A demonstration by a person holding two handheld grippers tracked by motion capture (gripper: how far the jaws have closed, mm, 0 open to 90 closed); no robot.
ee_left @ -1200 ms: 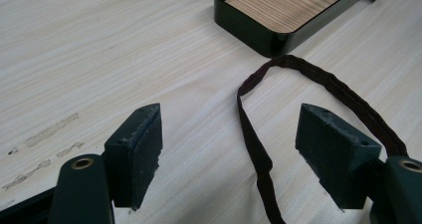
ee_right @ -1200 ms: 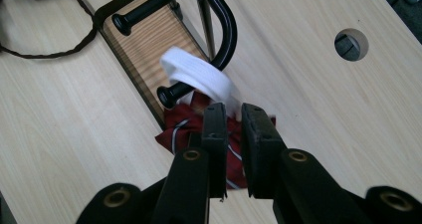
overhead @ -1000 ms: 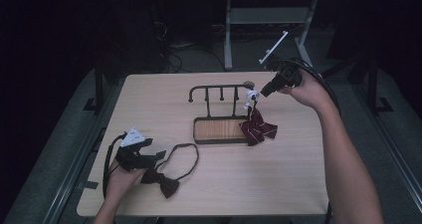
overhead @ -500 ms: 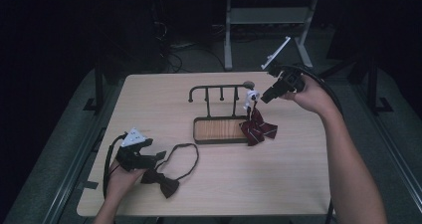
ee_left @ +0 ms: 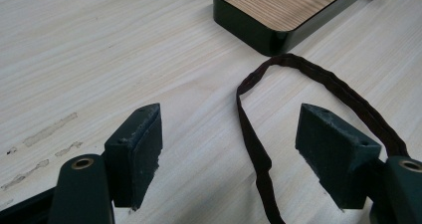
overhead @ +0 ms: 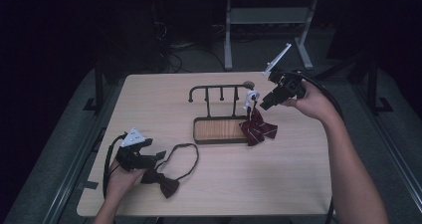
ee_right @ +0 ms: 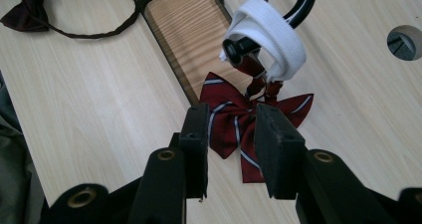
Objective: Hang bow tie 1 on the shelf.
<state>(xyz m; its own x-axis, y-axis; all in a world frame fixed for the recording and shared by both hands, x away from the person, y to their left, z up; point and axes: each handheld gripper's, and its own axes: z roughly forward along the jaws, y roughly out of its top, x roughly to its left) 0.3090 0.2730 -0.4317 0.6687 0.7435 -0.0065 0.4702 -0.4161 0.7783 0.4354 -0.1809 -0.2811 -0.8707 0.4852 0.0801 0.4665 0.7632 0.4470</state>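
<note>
So the big wooden table (overhead: 298, 184) has a small black rack (overhead: 219, 92) sitting mid-table, with pegs along a top bar and a wood-bottomed tray (overhead: 219, 129) at its base. The job looks like hanging bow ties on that rack.

The striped red bow tie (overhead: 258, 128) already hangs off the rack's right end by its white elastic band (ee_right: 271, 32), looped over the peg there, so the bow dangles down against the tray's corner.

The right gripper (overhead: 266, 100) sits just right of that peg, up off the table, and its jaws have just been opening with nothing between them; in the right gripper view the red tie lies beyond the pads, not pinched. Looks to me like it's just let go.

The dark bow tie (overhead: 161, 181) lies flat near the front left, its strap (ee_left: 259, 149) looping toward the tray. The left gripper (overhead: 152, 158) rests low beside it, jaws spread wide, strap running between them untouched, probably lined up for the next grab.
</note>
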